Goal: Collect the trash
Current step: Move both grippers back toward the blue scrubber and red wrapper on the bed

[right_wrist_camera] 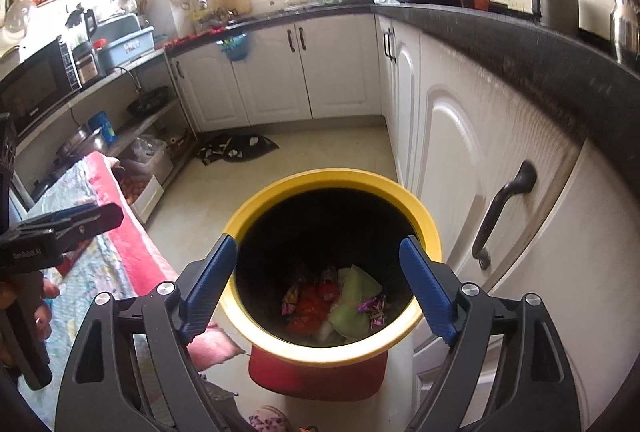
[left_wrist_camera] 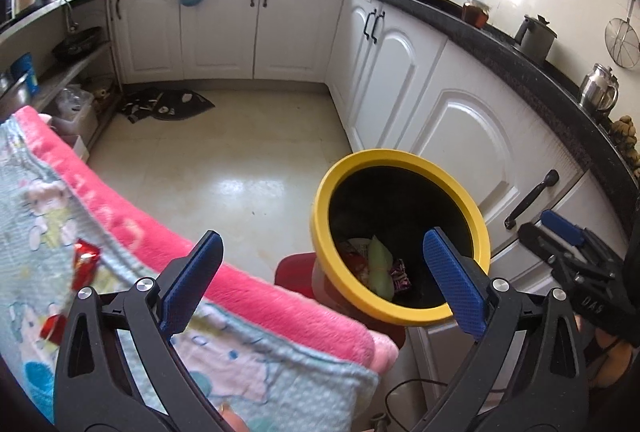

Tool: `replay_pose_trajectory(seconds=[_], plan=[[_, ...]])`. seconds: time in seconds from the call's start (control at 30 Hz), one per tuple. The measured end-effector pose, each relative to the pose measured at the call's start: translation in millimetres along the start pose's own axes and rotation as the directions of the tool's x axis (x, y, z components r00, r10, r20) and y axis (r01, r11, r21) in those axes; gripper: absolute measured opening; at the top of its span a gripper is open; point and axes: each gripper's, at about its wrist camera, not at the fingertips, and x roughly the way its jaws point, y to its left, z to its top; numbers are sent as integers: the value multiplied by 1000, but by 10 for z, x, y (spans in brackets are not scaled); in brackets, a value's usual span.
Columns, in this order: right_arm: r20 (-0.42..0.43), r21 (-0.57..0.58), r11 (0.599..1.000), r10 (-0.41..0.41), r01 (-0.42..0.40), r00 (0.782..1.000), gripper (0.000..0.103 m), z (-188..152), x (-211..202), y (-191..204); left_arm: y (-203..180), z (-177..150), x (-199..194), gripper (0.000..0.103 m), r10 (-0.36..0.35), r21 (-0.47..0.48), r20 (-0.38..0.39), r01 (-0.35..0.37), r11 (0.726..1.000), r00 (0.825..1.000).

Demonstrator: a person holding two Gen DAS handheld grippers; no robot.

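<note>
Wrappers in the bin blur together; its base is hidden.

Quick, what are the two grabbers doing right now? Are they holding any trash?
Left gripper: open, holding nothing.
Right gripper: open, holding nothing, above the yellow-rimmed bin.

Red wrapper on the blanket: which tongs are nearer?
Left. The left tongs hang open just right of the red wrapper, over the blanket's edge. The right tongs are open over the bin, farther off.
</note>
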Motion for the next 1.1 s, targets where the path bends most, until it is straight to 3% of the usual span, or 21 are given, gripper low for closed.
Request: replay_pose_trajectory(seconds=[0.5, 0.8, 1.1], plan=[[64, -53, 995, 84, -80, 994, 81, 83, -405, 400, 362, -187, -691, 92, 73, -63, 104, -67, 996, 992], [46, -153, 969, 204, -195, 978, 82, 85, -461, 1025, 639, -487, -1073, 92, 180, -72, 136, -171, 983, 974], [-25, -258, 912, 323, -318, 946, 82, 40, -361, 1787, 1123, -878, -1335, 92, 301, -112, 90, -291, 950, 949]])
